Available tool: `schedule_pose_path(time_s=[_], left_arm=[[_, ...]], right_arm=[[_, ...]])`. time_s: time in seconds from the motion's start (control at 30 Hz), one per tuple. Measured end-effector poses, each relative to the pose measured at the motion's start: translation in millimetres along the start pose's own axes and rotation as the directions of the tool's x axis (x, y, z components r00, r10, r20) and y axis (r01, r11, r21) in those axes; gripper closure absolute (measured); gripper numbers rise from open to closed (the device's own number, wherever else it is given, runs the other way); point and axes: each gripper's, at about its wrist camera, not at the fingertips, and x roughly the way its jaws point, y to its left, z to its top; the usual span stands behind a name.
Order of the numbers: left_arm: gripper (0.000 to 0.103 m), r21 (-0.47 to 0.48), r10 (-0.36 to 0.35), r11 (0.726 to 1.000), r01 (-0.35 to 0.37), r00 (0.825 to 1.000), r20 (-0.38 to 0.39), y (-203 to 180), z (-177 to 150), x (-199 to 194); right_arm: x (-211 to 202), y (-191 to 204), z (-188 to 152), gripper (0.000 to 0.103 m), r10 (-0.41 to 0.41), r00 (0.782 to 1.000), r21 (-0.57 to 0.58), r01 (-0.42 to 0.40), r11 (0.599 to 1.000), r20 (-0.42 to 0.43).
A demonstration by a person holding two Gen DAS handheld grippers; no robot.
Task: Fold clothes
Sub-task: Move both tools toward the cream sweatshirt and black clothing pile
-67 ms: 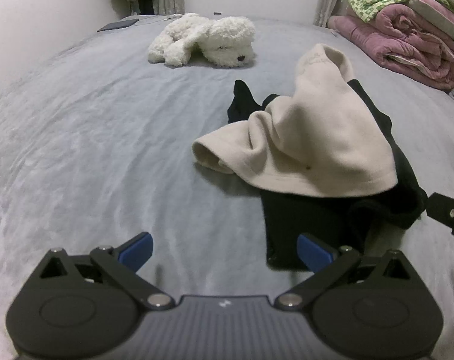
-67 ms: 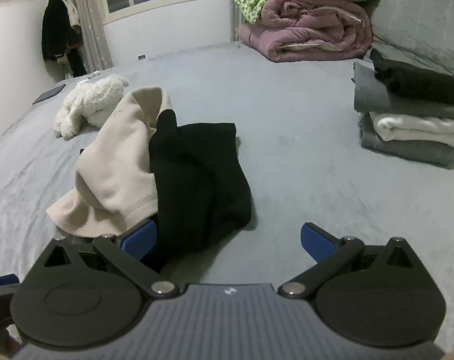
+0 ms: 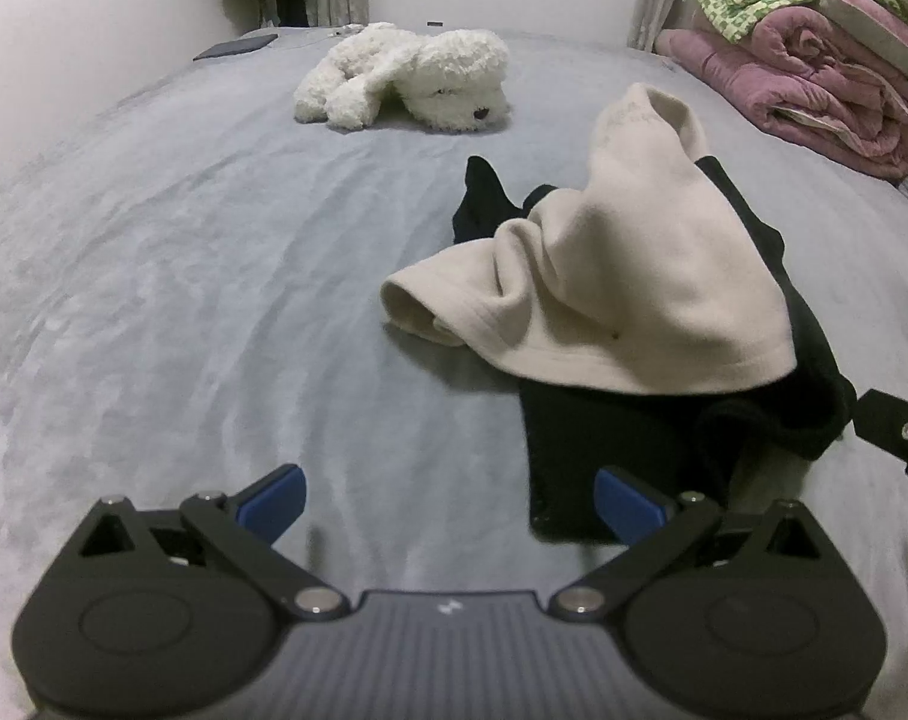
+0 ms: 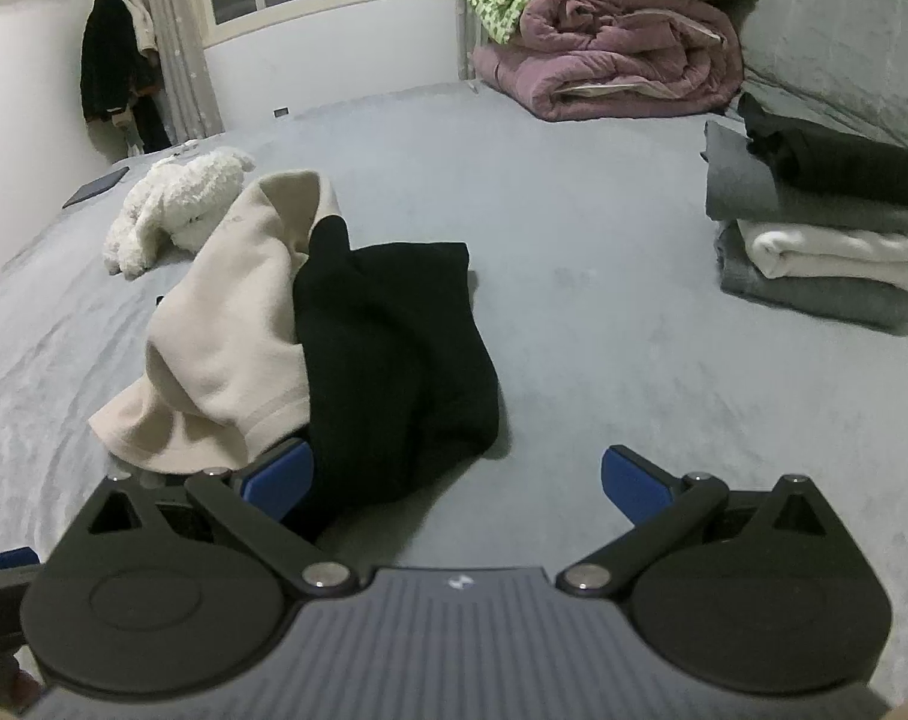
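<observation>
Both jaws stood spread wide, holding nothing: left gripper (image 3: pixel 451 501), right gripper (image 4: pixel 457 477). Black garment (image 4: pixel 394 360) lay crumpled mid-frame on the bed (image 4: pixel 574 276), its near edge at the right gripper's left finger. Cream fleece (image 3: pixel 628 276) was draped over it. Soft, light, limp, likely to sag; best pinched at a hem or corner. Folded stack (image 4: pixel 814 240) sat at right.

Cream garment (image 3: pixel 622 276) over black garment (image 4: pixel 394 360) (grey bed (image 3: pixel 214 270), white plush dog (image 3: pixel 418 81)).

Both wrist views look low and forward across the bed (image 3: pixel 214 300), sharing the nearby cream garment (image 3: pixel 634 276) and plush toy (image 4: pixel 178 204).
</observation>
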Motion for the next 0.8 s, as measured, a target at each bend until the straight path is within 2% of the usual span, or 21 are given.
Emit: schedule_pose_path(time_s=[0.33,0.5,0.8], left_arm=[[0.0,-0.032,-0.03,0.999,0.029,0.999,-0.041,-1,3,12],[0.0,-0.026,-0.069,0.997,0.069,0.998,-0.009,-2,5,14],[0.0,-0.017,-0.119,0.993,0.119,0.993,-0.015,2,10,30]], right_arm=[[4,-2,-4,0.0,0.002,0.999,-0.009,-0.002,1.0,-0.053],[13,-6,-7,0.0,-0.005,0.997,-0.018,0.004,1.0,-0.074],[28,-6,-7,0.0,0.007,0.993,-0.047,-0.013,0.999,-0.117]])
